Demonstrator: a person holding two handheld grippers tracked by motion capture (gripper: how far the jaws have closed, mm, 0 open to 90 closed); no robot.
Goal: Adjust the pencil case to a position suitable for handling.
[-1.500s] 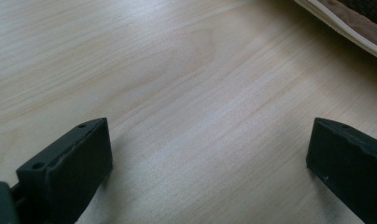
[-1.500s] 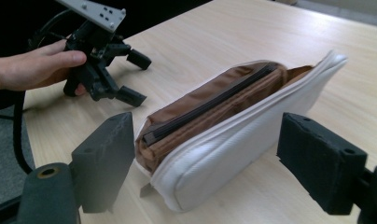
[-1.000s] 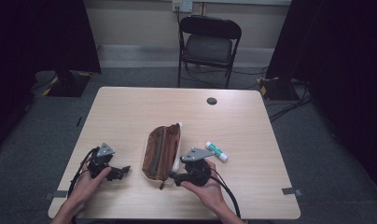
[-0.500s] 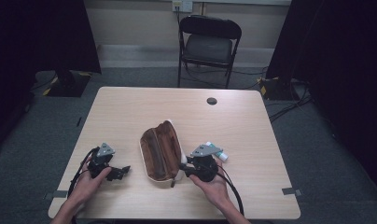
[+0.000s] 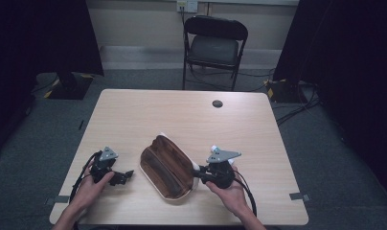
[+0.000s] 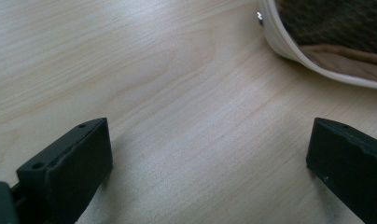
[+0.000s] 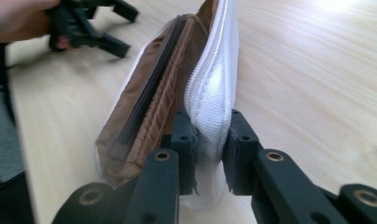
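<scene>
Right gripper (image 7: pixel 210 135) fingers just clamped on pouch (image 5: pixel 166 165) white edge; left gripper (image 5: pixel 125 175) open, idle. Pull gently, keep fabric seated deep between pads.

Surface (image 5: pixel 134 120): pale wood-grain laminate, smooth, faint sheen. Pouch (image 7: pixel 210 98): white woven mesh cloth with a zip edge, brown fabric lining, soft and matt. Right claw (image 7: pixel 210 140) and left claw (image 6: pixel 210 158): matt black plastic.
</scene>
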